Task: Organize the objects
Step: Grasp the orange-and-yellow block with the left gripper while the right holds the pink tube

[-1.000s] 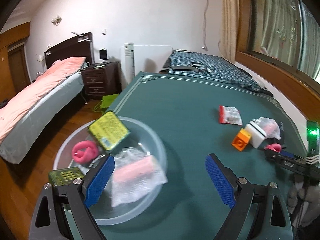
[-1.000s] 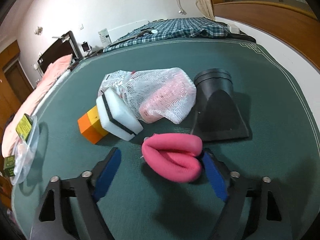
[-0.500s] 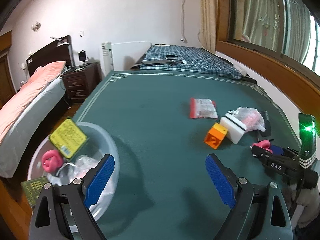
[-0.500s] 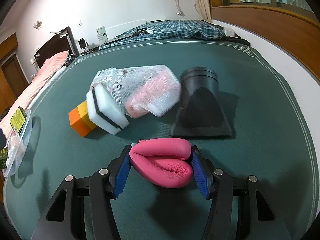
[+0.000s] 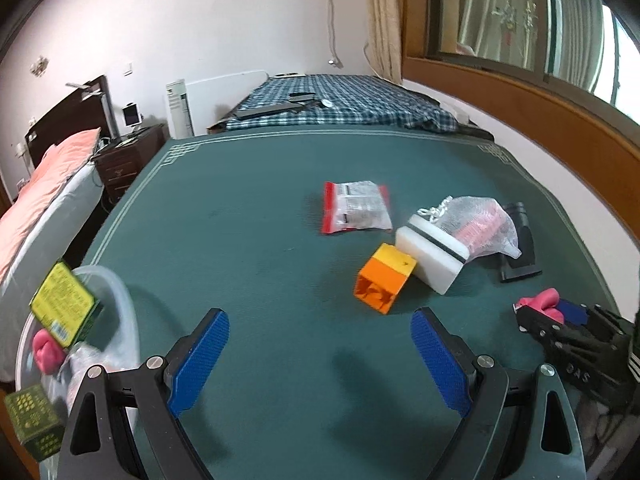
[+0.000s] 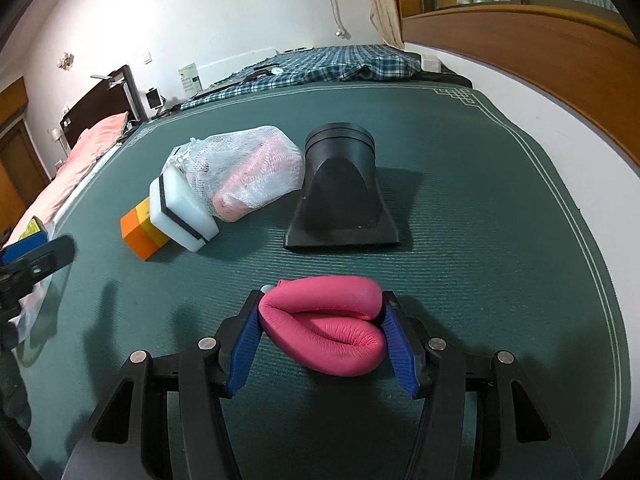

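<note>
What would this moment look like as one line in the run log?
right tool: shut on folded pink leather pouch | left tool: open, nothing held, above green felt table | clear plastic bowl: partly filled

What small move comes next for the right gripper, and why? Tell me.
Probably lift. The right gripper is shut on the folded pink pouch, which seems to rest on the green table; the clear bowl, already holding items, sits far to the left.

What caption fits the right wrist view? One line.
Right gripper clamps a folded pink leather pouch above green felt, near a black nozzle.
</note>
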`<state>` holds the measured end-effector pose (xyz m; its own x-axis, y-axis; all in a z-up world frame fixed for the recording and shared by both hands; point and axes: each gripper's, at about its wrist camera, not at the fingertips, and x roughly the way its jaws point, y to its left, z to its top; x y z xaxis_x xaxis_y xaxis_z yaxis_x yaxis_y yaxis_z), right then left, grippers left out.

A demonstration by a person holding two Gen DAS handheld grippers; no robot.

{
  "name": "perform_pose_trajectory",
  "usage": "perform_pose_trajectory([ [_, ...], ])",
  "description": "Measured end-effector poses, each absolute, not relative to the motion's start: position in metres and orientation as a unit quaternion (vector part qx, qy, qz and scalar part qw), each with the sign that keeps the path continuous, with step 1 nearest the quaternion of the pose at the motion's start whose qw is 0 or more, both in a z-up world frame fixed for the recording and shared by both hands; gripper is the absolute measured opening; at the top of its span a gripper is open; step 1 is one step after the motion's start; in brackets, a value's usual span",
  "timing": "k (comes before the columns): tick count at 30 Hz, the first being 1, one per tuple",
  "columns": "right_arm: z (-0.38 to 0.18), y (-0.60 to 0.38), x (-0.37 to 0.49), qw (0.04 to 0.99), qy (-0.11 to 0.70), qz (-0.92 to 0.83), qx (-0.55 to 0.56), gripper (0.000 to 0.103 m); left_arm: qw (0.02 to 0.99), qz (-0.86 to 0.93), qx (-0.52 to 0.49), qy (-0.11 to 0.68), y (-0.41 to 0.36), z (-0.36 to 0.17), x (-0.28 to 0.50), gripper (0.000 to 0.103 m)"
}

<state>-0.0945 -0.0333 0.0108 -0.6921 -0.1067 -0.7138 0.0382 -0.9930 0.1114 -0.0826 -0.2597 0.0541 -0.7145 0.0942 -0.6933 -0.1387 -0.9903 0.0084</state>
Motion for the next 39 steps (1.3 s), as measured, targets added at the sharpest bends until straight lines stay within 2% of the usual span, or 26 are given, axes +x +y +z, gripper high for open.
perform_pose_trajectory([
  [24, 0.01, -0.027, -0.095, 0.047, -0.059, -0.919, 0.386, 0.059, 0.079, 0.909, -0.406, 0.056, -0.22, 0.018, -0.146, 0.093],
  [30, 0.01, -0.027, -0.095, 0.047, -0.057, -0.92, 0.386, 0.059, 0.084, 0.905, -0.413, 0.058, -0.219, 0.013, -0.149, 0.081],
  [33, 0.01, -0.028, -0.095, 0.047, -0.056, -0.92, 0.386, 0.059, 0.087, 0.903, -0.416, 0.057, -0.218, 0.011, -0.15, 0.069],
  [37, 0.01, -0.028, -0.095, 0.047, -0.056, -0.92, 0.385, 0.059, 0.09, 0.903, -0.416, 0.056, -0.218, 0.012, -0.148, 0.047],
  [39, 0.01, -0.028, -0.095, 0.047, -0.057, -0.92, 0.385, 0.059, 0.09, 0.904, -0.415, 0.056, -0.219, 0.014, -0.146, 0.041],
])
